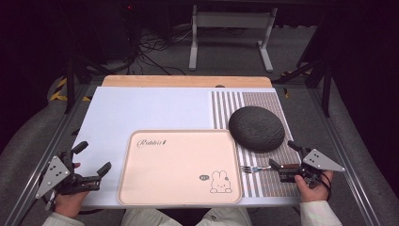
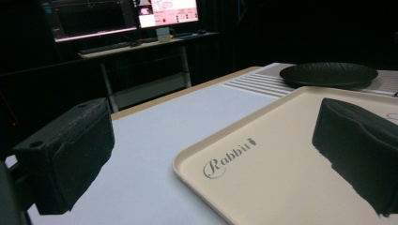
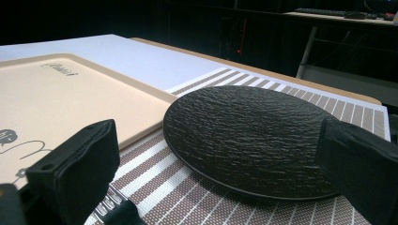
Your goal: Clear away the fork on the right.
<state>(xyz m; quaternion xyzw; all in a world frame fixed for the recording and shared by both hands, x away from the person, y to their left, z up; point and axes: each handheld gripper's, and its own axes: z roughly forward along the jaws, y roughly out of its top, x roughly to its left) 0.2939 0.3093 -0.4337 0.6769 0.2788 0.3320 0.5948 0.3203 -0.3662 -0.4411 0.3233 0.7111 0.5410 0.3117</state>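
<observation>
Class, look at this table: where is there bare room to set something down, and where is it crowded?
Free: the tray surface, and the white mat behind it. Crowded: the striped placemat, with the black plate, fork and right hand-held gripper.

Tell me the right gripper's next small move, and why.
Probably ease the right gripper down and forward over the fork. Its jaws stand open with nothing between them, and the fork lies on the striped placemat just ahead of them, between tray and dark plate.
</observation>
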